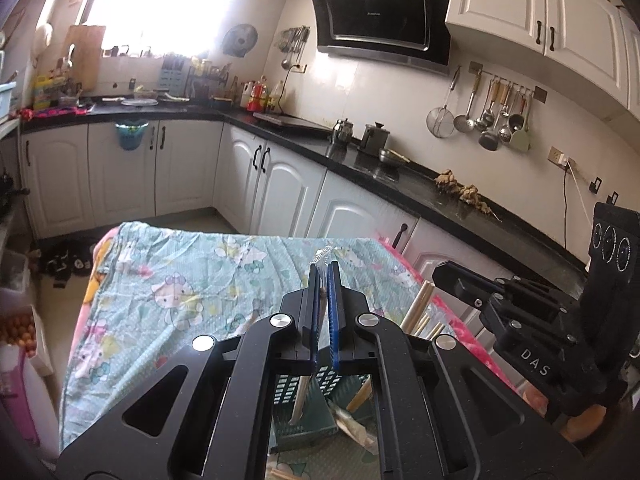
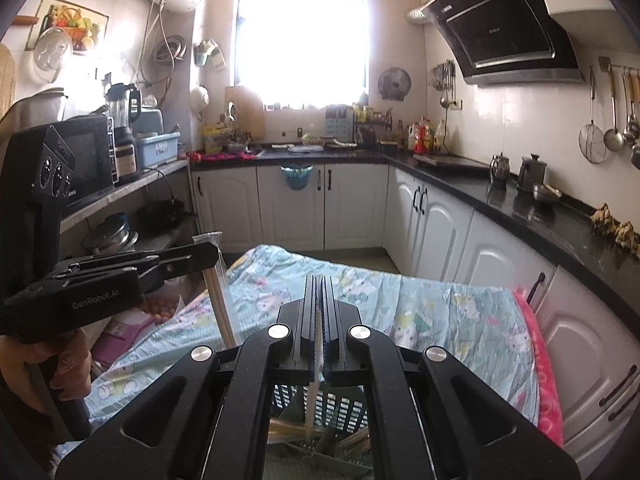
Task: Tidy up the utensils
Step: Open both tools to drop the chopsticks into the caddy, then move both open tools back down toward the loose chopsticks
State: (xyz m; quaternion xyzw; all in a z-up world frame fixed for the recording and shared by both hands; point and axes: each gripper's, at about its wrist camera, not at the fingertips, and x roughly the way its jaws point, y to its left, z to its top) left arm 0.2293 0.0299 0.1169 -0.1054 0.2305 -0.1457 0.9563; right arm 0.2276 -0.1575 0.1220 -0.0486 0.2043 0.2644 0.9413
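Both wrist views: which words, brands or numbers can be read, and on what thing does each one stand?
"DAS": on the right gripper body, left wrist view.
"GenRobot.AI": on the left gripper body, right wrist view.
Range hood brand: too small to read.
Blue tray writing and microwave label: blurred, unreadable.
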